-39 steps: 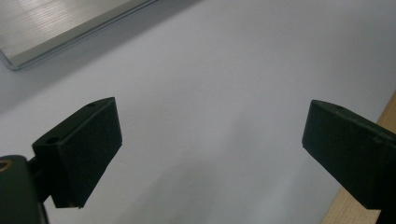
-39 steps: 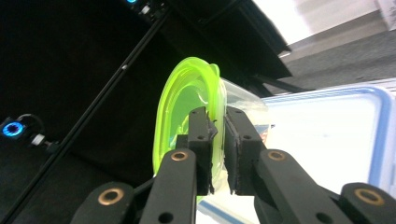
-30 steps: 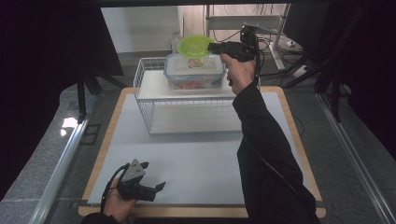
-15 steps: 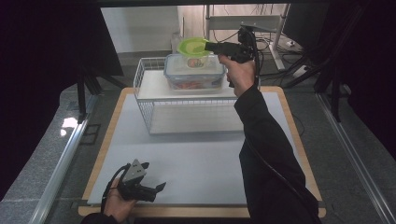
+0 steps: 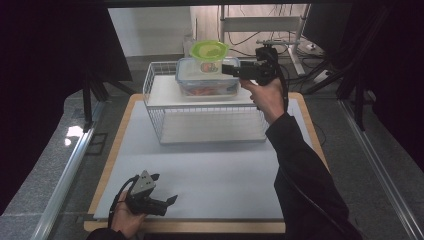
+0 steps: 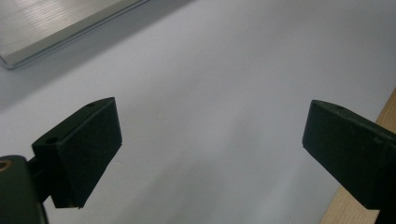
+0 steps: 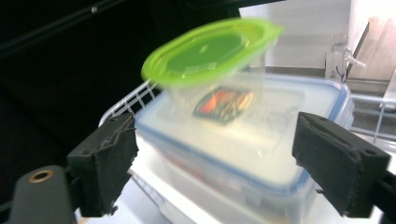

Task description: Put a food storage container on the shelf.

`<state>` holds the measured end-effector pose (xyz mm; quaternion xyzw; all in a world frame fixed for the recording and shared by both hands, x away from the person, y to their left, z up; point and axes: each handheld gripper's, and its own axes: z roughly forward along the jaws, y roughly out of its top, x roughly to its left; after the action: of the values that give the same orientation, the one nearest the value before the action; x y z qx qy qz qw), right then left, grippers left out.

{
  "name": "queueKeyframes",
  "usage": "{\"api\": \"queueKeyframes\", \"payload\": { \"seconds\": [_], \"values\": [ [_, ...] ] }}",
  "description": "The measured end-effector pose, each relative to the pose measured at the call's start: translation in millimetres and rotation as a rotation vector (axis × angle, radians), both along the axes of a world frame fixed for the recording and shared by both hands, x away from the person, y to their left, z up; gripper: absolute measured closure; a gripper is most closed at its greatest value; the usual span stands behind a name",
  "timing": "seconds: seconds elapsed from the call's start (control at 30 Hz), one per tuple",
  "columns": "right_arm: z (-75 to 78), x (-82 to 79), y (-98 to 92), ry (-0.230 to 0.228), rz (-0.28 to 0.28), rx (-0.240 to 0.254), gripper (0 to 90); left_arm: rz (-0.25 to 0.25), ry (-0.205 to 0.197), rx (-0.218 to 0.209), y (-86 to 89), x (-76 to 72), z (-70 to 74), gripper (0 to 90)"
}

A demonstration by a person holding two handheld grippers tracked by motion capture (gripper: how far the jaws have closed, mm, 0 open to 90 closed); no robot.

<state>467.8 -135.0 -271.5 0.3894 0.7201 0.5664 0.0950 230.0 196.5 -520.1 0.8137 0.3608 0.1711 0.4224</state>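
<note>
Two grippers w/ jaws apart: right gripper [image 5: 231,69] faces green-lidded tub [image 7: 212,70] sitting tilted atop blue-rimmed container [image 7: 243,154] on wire rack [image 5: 200,107], left gripper [image 5: 167,201] idle near table [image 5: 210,170] front edge; looks like release/approach step, next probably needs steadying tub.

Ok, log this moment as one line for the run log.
right tool: open, raised beside green-lidded tub | tub: on blue-rimmed container, atop wire rack | left tool: open, low over white mat
</note>
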Motion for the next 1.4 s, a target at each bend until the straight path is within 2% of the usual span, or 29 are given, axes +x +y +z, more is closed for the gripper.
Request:
{"api": "queueKeyframes", "payload": {
  "seconds": [0.2, 0.33, 0.47, 0.67, 1.03, 1.27, 1.4],
  "values": [
    [-19.4, -28.4, -5.3, -0.062, 0.046, -0.067, 8.6, -0.001, -0.001, 0.004, -0.4, 0.0, 0.0, 4.6],
    [-35.3, -46.2, -9.1, -0.082, 0.070, -0.098, 6.3, -0.002, -0.001, 0.003, -0.3, 0.1, -0.2, 4.5],
    [-54.4, -63.9, -13.3, -0.115, 0.089, -0.163, 4.1, -0.004, -0.002, 0.008, -0.5, 0.2, -0.2, 4.5],
    [-77.9, -82.6, -21.1, -0.115, 0.105, -0.195, 2.1, -0.006, 0.001, 0.010, -0.9, 0.1, -0.3, 4.5],
    [-118.0, -103.7, -39.1, -0.107, 0.106, -0.236, 1.1, -0.007, 0.005, 0.011, -1.8, 0.2, -0.9, 4.5],
    [-133.4, -115.8, -46.2, -0.113, 0.106, -0.246, 0.0, -0.009, 0.004, 0.015, -1.9, 0.4, -1.1, 4.6],
    [-137.2, -122.5, -47.2, -0.122, 0.093, -0.272, 0.0, -0.010, 0.004, 0.014, -2.2, 0.1, -1.1, 4.5]
  ]
}}
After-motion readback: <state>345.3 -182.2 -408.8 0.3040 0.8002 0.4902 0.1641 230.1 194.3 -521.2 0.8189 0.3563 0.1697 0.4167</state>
